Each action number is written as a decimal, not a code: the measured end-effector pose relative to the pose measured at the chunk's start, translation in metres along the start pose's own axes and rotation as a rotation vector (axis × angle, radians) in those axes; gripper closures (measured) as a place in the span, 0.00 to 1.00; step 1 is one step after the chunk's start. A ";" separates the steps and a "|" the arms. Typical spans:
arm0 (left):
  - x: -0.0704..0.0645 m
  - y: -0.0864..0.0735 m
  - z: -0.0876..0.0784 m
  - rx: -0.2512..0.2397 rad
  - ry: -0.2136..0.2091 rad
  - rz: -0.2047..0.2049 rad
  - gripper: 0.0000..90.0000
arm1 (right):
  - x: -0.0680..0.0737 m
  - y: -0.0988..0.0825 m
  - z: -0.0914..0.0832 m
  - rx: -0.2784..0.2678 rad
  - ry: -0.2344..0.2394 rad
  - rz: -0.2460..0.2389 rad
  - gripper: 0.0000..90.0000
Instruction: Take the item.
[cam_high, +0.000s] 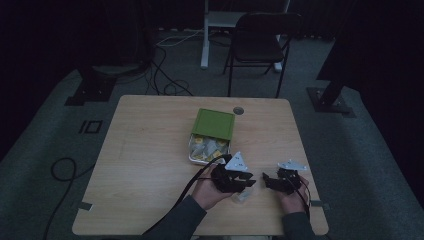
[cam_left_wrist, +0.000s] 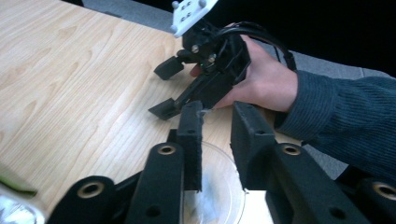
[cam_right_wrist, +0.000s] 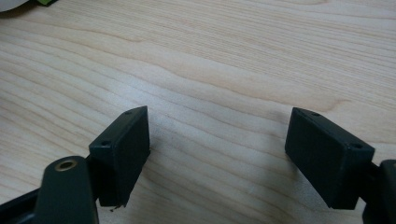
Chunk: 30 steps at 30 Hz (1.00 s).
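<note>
Left gripper (cam_left_wrist: 217, 123) jaws, slightly parted, straddle a clear round lid (cam_left_wrist: 219, 186) lying flat on the surface (cam_high: 150, 150) (pads apparently not pressing); right gripper (cam_right_wrist: 217, 149) gapes empty nearby.

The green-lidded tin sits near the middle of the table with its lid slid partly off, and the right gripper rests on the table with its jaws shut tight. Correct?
Not quite. The right gripper has its jaws wide apart with nothing between them, as the right gripper view shows. The tin and its green lid are as you say.
</note>
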<state>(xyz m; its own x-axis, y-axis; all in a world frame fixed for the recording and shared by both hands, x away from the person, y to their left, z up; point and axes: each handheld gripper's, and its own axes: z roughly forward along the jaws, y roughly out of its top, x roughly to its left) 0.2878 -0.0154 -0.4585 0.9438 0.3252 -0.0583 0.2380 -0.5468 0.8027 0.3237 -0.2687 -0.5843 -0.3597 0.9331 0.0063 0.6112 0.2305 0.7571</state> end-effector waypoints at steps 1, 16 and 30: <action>0.001 0.000 -0.001 0.000 0.005 -0.001 0.81 | 0.000 0.000 0.000 0.000 0.000 0.000 0.24; 0.023 -0.018 -0.027 -0.011 0.118 -0.039 0.73 | 0.000 0.000 0.000 0.000 0.000 0.000 0.24; 0.052 -0.049 -0.056 -0.027 0.241 -0.135 0.72 | 0.000 0.000 0.000 0.000 0.000 0.000 0.24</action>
<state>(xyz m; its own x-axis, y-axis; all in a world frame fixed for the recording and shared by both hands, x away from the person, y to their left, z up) 0.3120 0.0715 -0.4674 0.8214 0.5698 -0.0260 0.3489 -0.4658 0.8132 0.3237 -0.2687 -0.5843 -0.3597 0.9330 0.0057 0.6108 0.2309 0.7573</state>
